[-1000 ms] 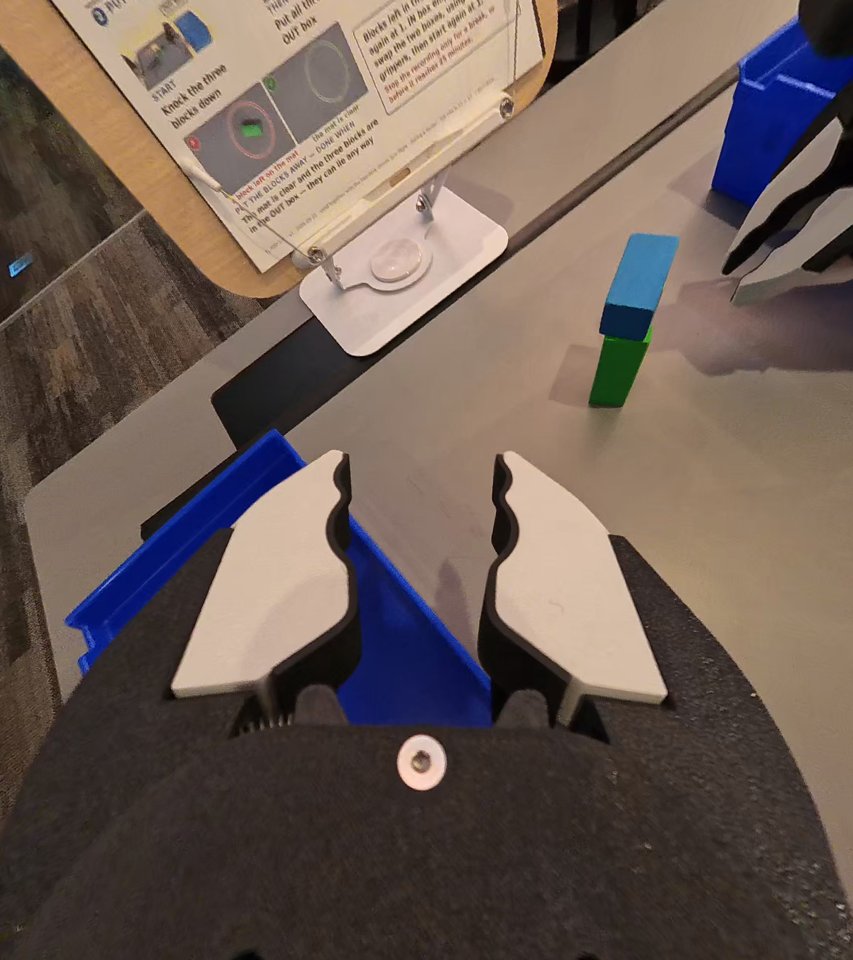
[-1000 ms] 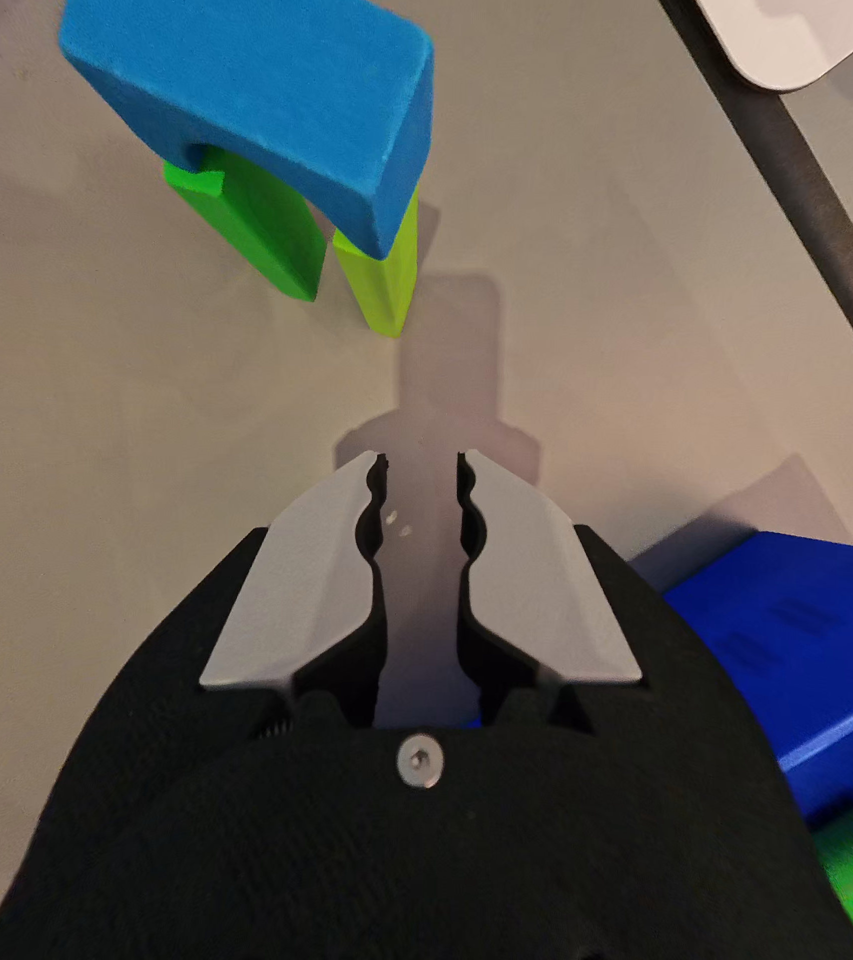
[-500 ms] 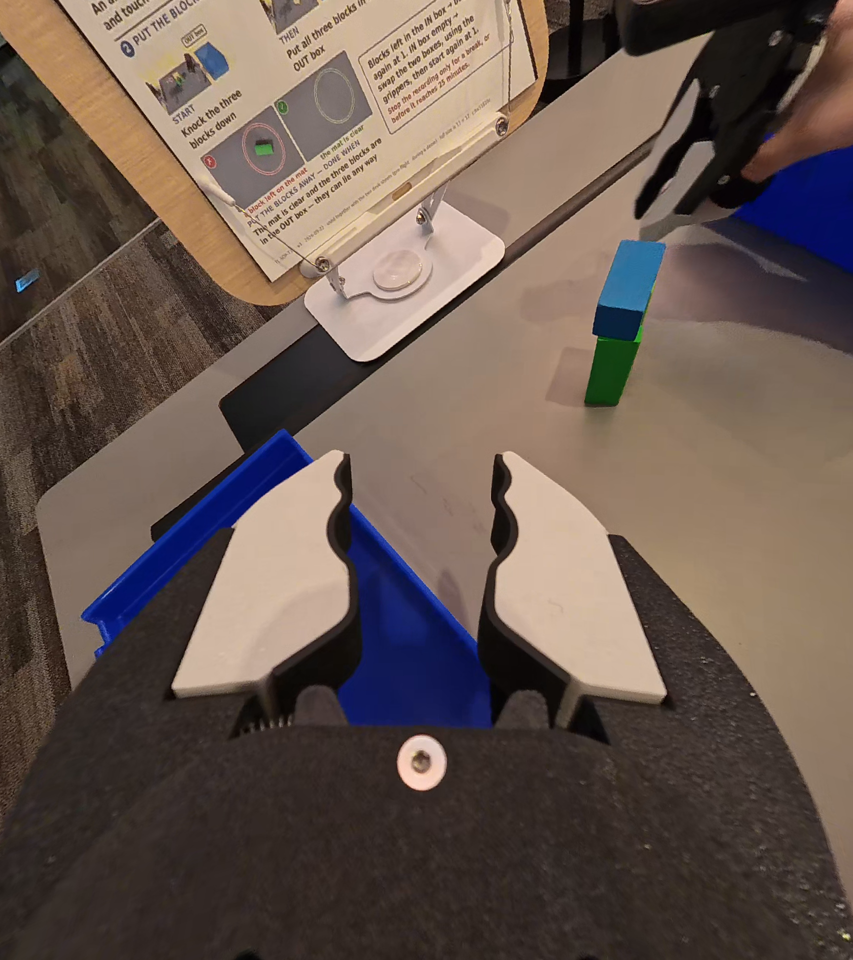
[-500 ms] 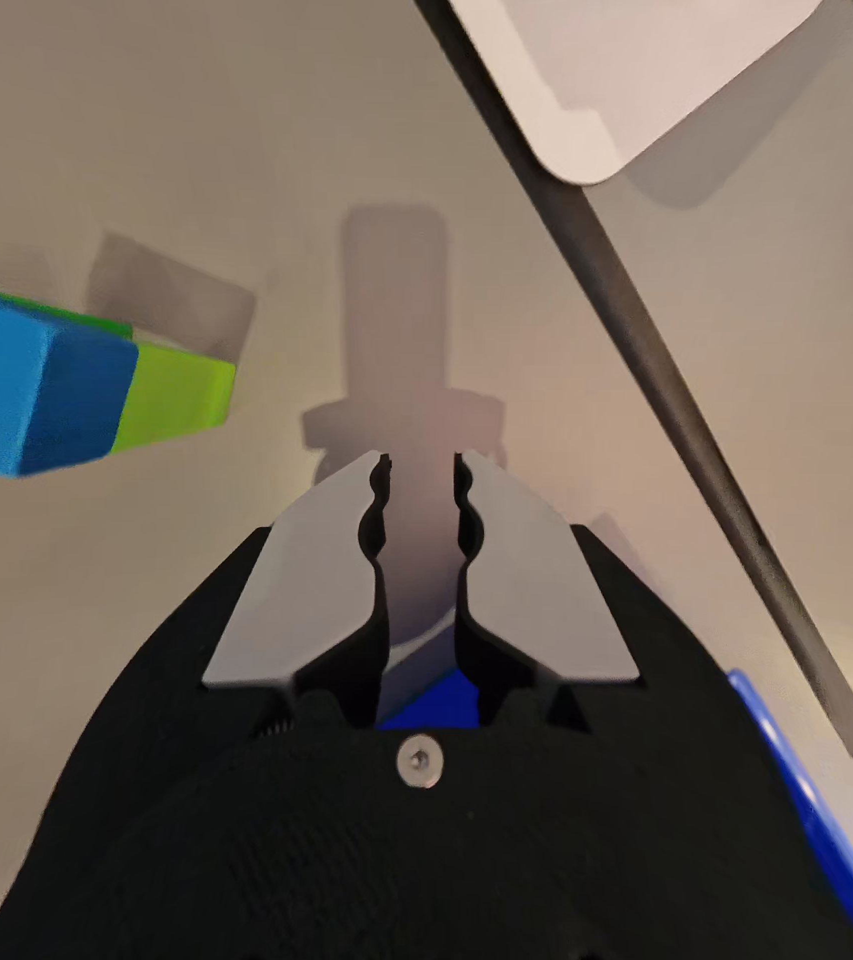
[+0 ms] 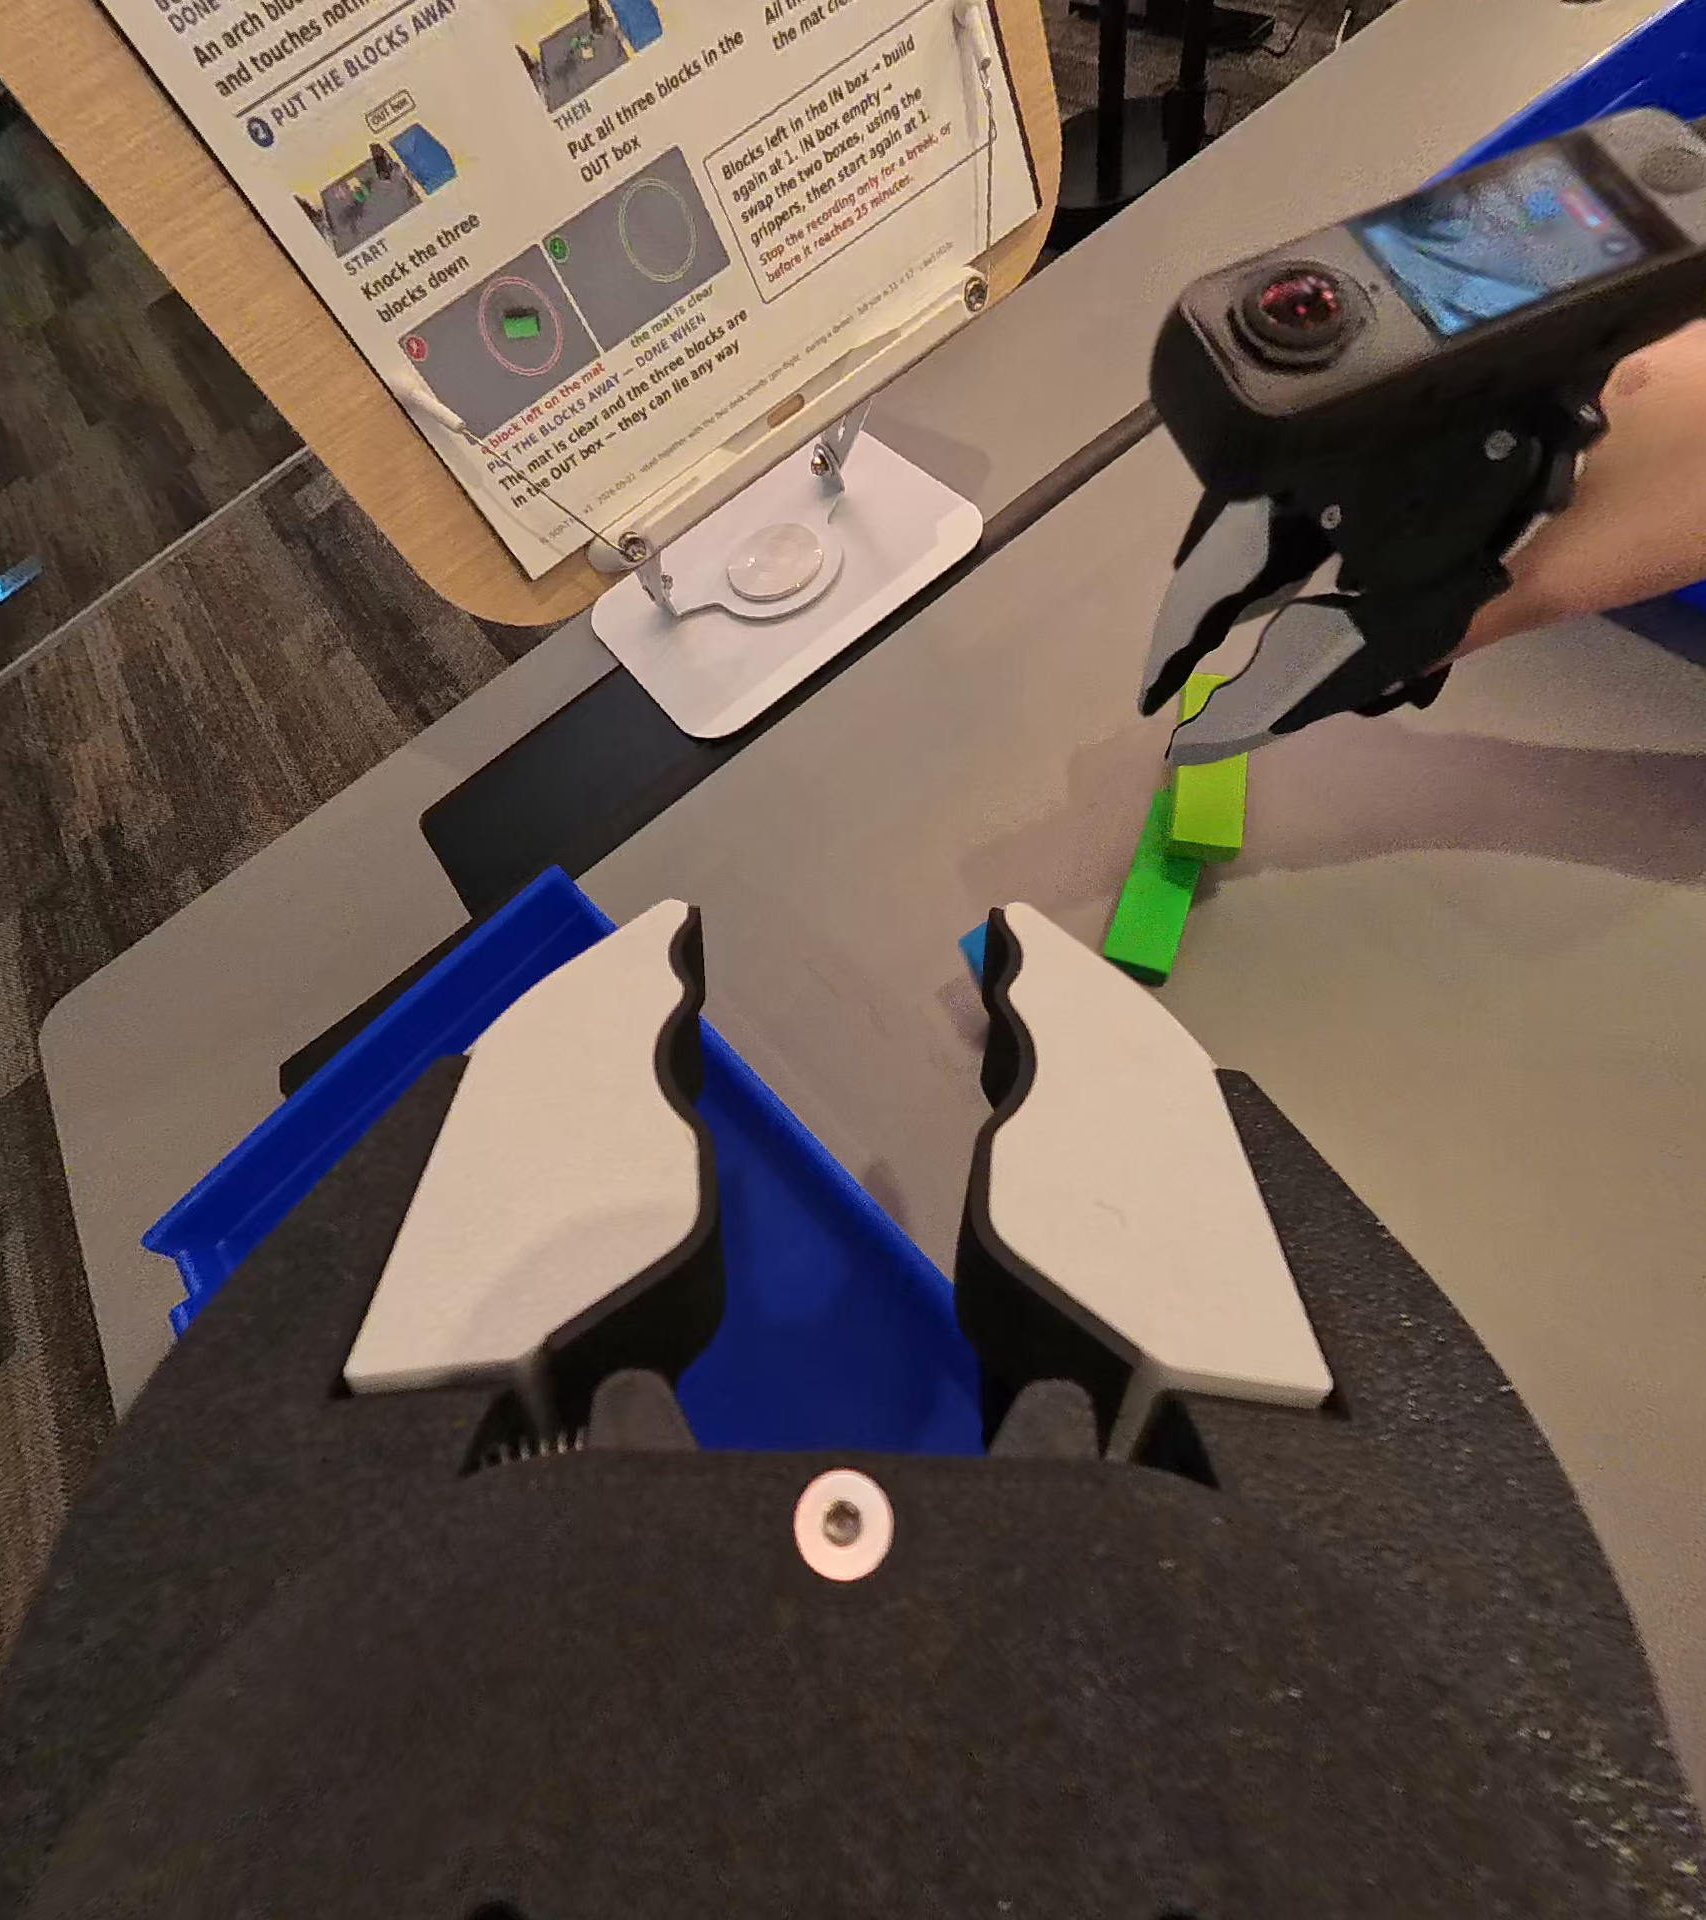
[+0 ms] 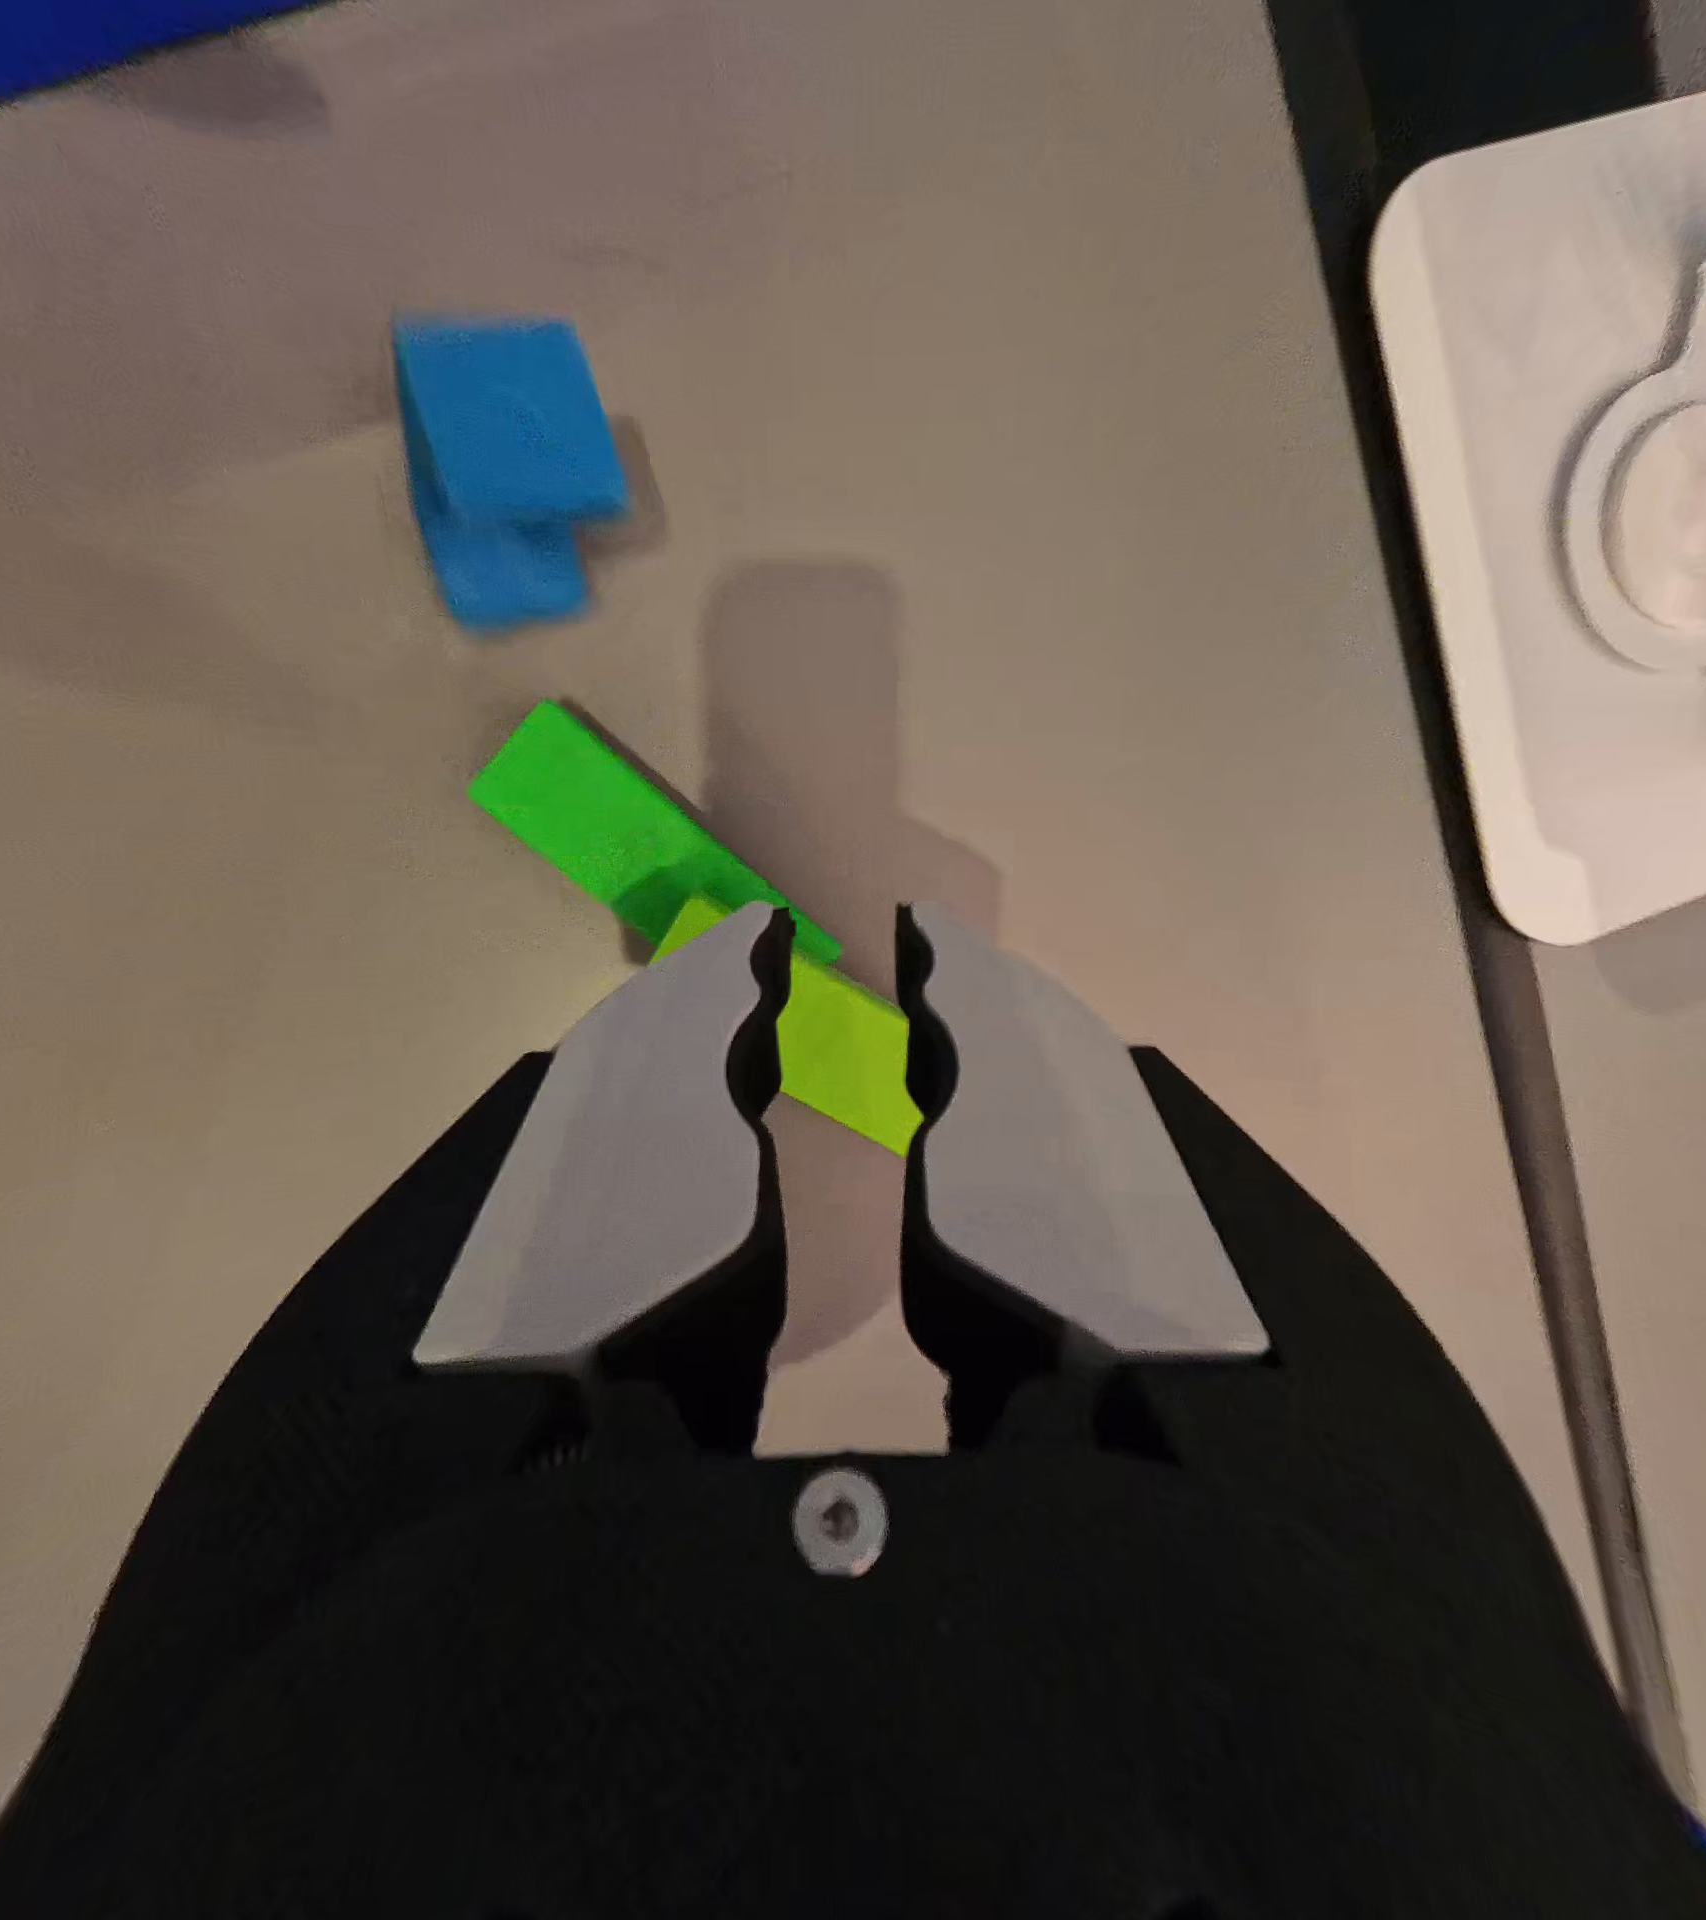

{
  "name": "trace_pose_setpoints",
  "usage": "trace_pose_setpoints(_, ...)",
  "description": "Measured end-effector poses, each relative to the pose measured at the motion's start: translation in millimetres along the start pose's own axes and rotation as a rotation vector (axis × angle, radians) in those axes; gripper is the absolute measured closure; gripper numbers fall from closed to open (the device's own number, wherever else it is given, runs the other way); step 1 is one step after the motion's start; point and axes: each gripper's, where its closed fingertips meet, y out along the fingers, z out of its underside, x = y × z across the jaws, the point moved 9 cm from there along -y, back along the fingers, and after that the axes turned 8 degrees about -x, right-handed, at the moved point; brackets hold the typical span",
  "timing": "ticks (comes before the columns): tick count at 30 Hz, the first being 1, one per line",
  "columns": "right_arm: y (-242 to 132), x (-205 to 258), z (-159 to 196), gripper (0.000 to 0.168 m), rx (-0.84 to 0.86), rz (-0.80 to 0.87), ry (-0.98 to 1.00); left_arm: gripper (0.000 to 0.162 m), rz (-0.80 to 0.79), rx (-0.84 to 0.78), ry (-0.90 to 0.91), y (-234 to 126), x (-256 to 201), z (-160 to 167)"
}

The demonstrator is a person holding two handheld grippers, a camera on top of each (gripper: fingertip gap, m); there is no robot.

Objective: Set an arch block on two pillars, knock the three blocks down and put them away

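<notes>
Light: even, moderately bright indoor light from above.
Shadows: soft and grey on the table (image 5: 1451, 1143).
Blur: right wrist view smeared, blue block (image 6: 506, 468) fuzzy.
Edges: wide-angle bending.

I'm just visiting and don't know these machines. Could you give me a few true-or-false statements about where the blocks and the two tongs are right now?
1. The blue arch block rests on top of the two green blocks. False: it lies on the grey table, apart from them.
2. The dark green block and the lime block lie touching. True.
3. The left tongs grip a block. False: they are open and empty, above a blue bin.
4. The right tongs hover over the lime block with a gap between their fingers. True.
5. All three blocks are in a bin. False: all lie on the table.
</notes>
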Motion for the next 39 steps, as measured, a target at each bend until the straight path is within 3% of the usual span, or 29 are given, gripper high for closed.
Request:
trace_pose_setpoints(3,-14.2,13.3,1.5,0.147,-0.058,0.092,0.015,0.11,0.004,-0.013,-0.008,-5.4,1.8,0.1)
trace_pose_setpoints(10,-55.7,61.1,42.4,0.143,-0.288,0.062,0.105,0.11,0.012,-0.007,-0.032,-13.9,7.6,4.3)
trace_pose_setpoints(13,-64.7,73.0,61.6,0.137,-0.269,0.084,0.045,0.11,0.023,-0.006,-0.034,-13.1,6.7,4.3)
trace_pose_setpoints(16,-68.5,63.3,74.9,0.126,-0.173,0.097,0.109,0.11,0.04,0.01,-0.022,-8.7,2.6,4.4)
trace_pose_setpoints(18,-65.7,50.5,77.2,0.122,-0.142,0.062,0.117,0.11,0.053,0.024,-0.008,-4.3,-1.1,4.5)
trace_pose_setpoints(20,-56.9,36.6,75.1,0.106,-0.109,0.033,0.082,0.11,0.065,0.039,0.003,0.2,-4.7,4.8)
trace_pose_setpoints(23,-35.1,20.3,66.8,0.091,-0.064,0.034,0.185,0.109,0.071,0.051,0.014,5.4,-9.1,4.3)
trace_pose_setpoints(32,15.2,18.4,74.0,0.053,0.067,0.122,0.197,0.11,0.079,0.042,0.017,4.7,-9.6,3.4)
trace_pose_setpoints(39,26.6,10.3,81.1,0.061,0.142,-0.004,0.281,0.11,0.072,0.042,0.02,3.0,-8.6,3.5)
